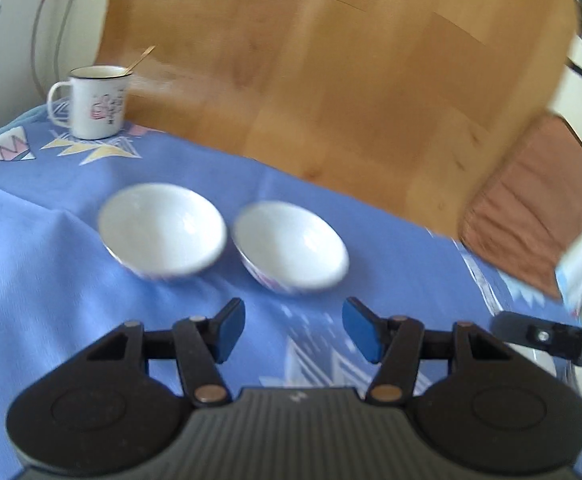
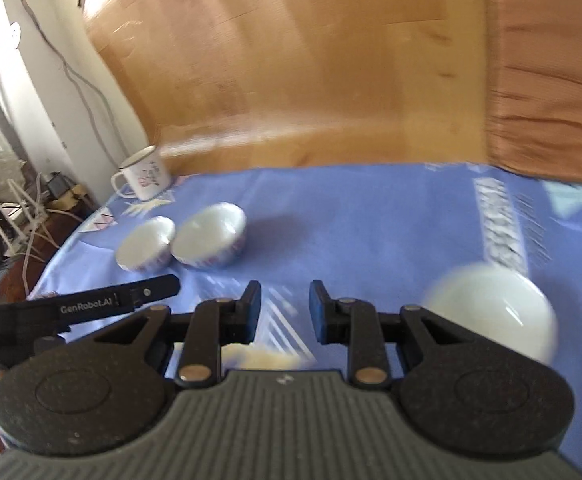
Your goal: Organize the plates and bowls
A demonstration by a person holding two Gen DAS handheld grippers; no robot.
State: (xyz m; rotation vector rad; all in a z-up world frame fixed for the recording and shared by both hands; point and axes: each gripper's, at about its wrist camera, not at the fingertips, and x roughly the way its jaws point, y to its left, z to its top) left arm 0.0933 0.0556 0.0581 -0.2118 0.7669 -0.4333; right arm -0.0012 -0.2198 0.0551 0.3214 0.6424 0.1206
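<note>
Both claws hang with nothing between their pads: the left gripper [image 1: 293, 330] stands wide apart, the right gripper [image 2: 285, 312] narrower but also apart. Taking the enamel mug [image 1: 93, 102] as the landmark, two white bowls [image 1: 162, 231] [image 1: 291, 247] sit side by side on the blue cloth [image 1: 31, 260], nearer the grippers than the mug. A third bowl [image 2: 495, 312] lies well apart from the mug, just beside the right gripper's outer arm.

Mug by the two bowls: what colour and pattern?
White mug with dark rim and a pink-and-dark print; clearest in the left wrist view.
</note>
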